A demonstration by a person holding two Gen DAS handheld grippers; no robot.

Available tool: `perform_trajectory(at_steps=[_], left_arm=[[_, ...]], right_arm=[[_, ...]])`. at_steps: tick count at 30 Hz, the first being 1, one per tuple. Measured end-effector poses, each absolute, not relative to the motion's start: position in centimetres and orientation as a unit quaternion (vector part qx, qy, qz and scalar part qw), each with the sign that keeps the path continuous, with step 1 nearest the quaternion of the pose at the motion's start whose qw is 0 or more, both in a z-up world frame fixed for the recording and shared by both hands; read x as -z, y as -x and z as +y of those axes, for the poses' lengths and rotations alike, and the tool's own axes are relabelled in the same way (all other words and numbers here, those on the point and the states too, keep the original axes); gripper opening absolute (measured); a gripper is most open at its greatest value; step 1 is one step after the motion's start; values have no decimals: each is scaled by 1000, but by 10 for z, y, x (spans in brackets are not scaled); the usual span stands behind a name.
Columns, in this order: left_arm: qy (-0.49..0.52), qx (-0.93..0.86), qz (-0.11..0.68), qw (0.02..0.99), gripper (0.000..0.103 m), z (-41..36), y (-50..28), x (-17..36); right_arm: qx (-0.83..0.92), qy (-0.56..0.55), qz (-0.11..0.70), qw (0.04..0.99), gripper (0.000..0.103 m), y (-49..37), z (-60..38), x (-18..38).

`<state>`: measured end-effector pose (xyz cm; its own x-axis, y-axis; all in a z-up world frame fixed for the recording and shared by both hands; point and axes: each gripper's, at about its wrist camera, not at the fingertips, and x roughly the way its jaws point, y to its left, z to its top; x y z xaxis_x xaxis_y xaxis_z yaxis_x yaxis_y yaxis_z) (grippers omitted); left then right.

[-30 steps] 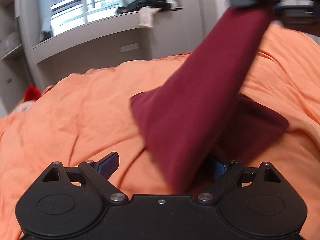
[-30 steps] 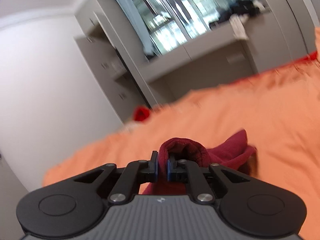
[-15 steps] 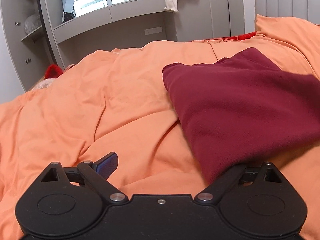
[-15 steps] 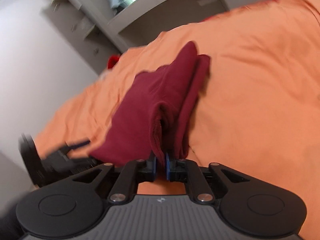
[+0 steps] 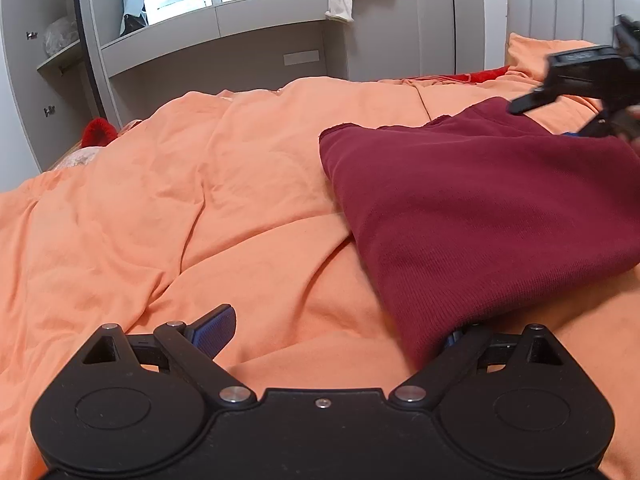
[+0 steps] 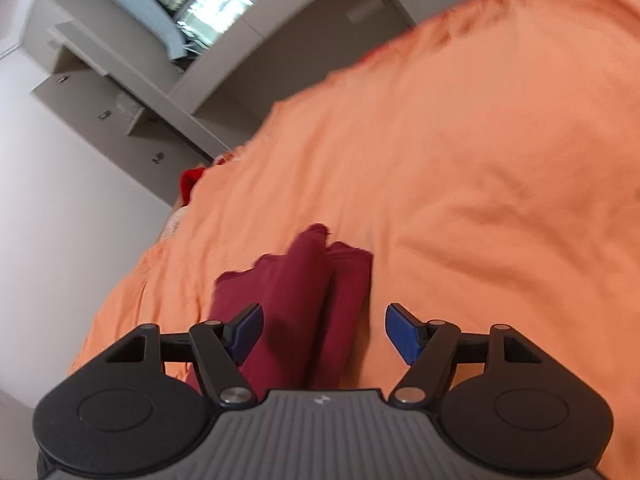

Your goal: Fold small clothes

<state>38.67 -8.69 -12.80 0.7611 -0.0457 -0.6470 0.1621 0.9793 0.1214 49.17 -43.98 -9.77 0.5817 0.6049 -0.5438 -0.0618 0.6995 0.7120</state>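
A dark red garment (image 5: 480, 208) lies folded on the orange duvet (image 5: 200, 208), right of centre in the left wrist view. Its near corner drapes over the right finger of my left gripper (image 5: 340, 324), which stands open with nothing pressed between its blue pads. In the right wrist view the garment (image 6: 304, 292) lies lengthwise between the fingers of my right gripper (image 6: 324, 328). That gripper's jaws are opening and neither pad touches the cloth. The right gripper's black body (image 5: 584, 68) shows blurred at the garment's far right edge.
The duvet (image 6: 480, 160) covers the whole bed in soft wrinkles. A grey cabinet and window ledge (image 5: 260, 20) with heaped clothes stand beyond the bed. A red item (image 5: 98, 132) lies at the far left corner, and a padded headboard (image 5: 560, 0) is at the right.
My right gripper swung down with the garment's lifted edge, laid it over the rest, and opened off it. The cloth went from hanging to lying flat. My left gripper stayed open.
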Motion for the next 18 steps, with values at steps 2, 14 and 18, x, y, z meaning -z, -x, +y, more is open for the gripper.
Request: perform_trajectory(at_steps=[2,14,18], left_arm=[[-78,56,343,935,95,-85,-387,128],[-46,52,348,935,101,-78,-391,135],[-35,39,340,939,101,-76,-388,136]], right_arm=[[-221,-360,397,815,69,-501,-439,105],[-261,-294,382,836,17,-521,-418,83],[-324,-251,312,857,17,-503,-401,34]])
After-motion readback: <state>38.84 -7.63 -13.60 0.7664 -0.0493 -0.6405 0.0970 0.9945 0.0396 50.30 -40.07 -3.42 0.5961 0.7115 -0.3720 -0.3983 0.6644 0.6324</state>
